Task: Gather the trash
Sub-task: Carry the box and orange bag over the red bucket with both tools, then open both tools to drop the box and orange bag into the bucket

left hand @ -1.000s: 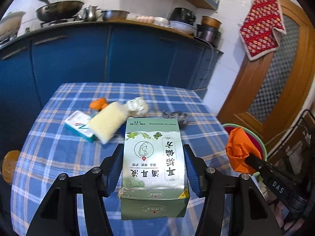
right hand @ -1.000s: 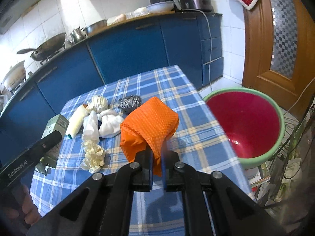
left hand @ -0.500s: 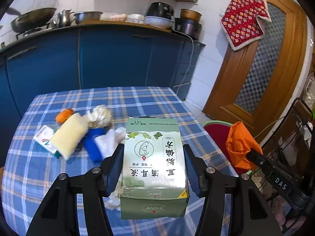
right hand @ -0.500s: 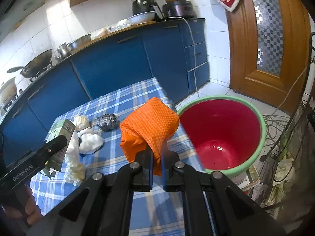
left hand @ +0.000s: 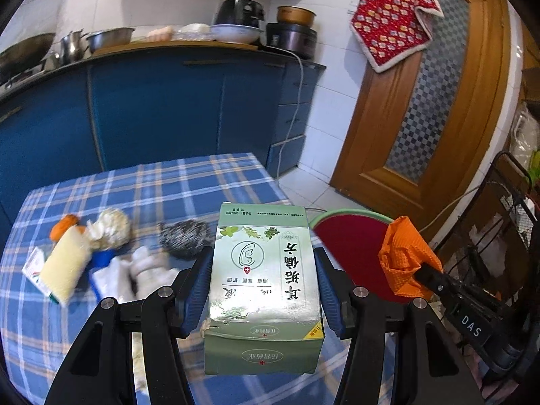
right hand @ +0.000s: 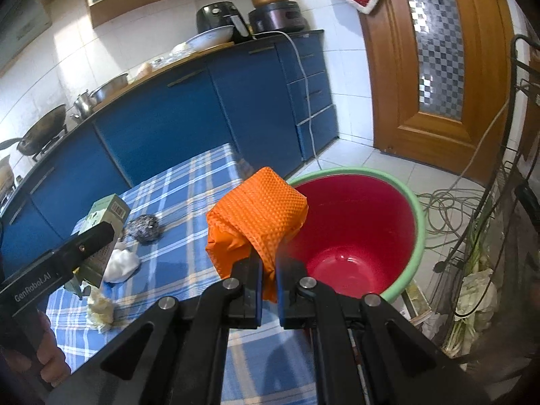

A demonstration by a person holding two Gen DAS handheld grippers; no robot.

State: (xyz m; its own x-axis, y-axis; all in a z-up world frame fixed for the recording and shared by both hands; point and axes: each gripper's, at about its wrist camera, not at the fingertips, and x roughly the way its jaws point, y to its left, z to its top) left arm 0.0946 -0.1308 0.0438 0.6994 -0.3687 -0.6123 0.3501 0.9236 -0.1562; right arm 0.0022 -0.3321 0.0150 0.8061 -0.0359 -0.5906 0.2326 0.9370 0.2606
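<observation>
— What's at the far left of the tabletop point(left hand: 141, 185)?

— A small white carton point(left hand: 33, 265), mostly hidden under a pale yellow sponge point(left hand: 65, 271). Behind them an orange scrap point(left hand: 62, 226) that I can't identify, and a crumpled cream wad point(left hand: 109, 227). The white tissues point(left hand: 135, 275) and something blue point(left hand: 103, 258) under them are smeared by blur. A steel scourer point(left hand: 182, 238) sits just beyond.

— And your left hand-held gripper point(left hand: 261, 281)?

— Its blue pads press on both sides of the green box point(left hand: 261, 276), held clear of the checked cloth. The print reads upside down to me, and the box hides the cloth behind it.

— Further right?

— My right hand-held gripper point(right hand: 268, 270) is pressed together, pinching the orange cloth point(right hand: 256, 216) by a fold; the bundle sticks up above the fingertips. From the left camera only its black arm and the cloth show.

— Where's the bin?

— The red bucket point(right hand: 357, 222) with the green rim stands on the floor just off the tabletop's right edge. The orange cloth overlaps its near left rim in my view, so I can't tell whether it's above the opening. My own gripper cuts off the bucket's near side.
</observation>
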